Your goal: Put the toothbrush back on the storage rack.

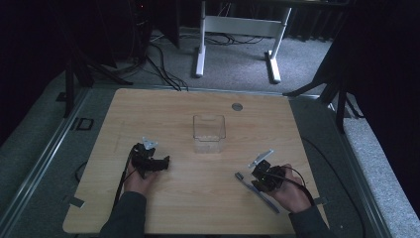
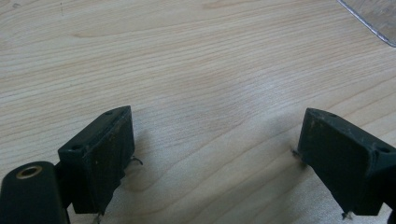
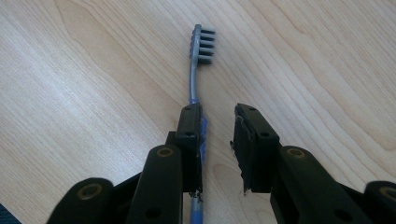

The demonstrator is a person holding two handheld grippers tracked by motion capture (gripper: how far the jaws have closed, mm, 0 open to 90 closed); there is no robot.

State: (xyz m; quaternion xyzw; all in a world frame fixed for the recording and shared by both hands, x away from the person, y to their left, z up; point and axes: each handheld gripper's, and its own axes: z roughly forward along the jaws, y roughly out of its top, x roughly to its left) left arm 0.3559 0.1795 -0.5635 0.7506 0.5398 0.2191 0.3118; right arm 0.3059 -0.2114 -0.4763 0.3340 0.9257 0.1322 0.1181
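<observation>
A grey-blue toothbrush (image 3: 197, 70) lies flat on the wooden table (image 1: 188, 198), bristle head pointing away from my right gripper (image 3: 218, 112). That gripper is open and low over the handle, which runs along the inner face of its left jaw. In the high view the toothbrush (image 1: 267, 200) lies at the front right, partly under the right gripper (image 1: 254, 179). My left gripper (image 1: 161, 162) rests at the front left, jaws wide apart. Seen in its own view, the left gripper (image 2: 217, 121) has only bare wood between the jaws.
A clear plastic container (image 1: 208, 133) stands upright at the table's middle; its corner (image 2: 373, 18) shows in the left gripper view. A small grey round disc (image 1: 237, 106) sits in the tabletop near the far edge. A white desk frame (image 1: 237, 29) stands beyond the table.
</observation>
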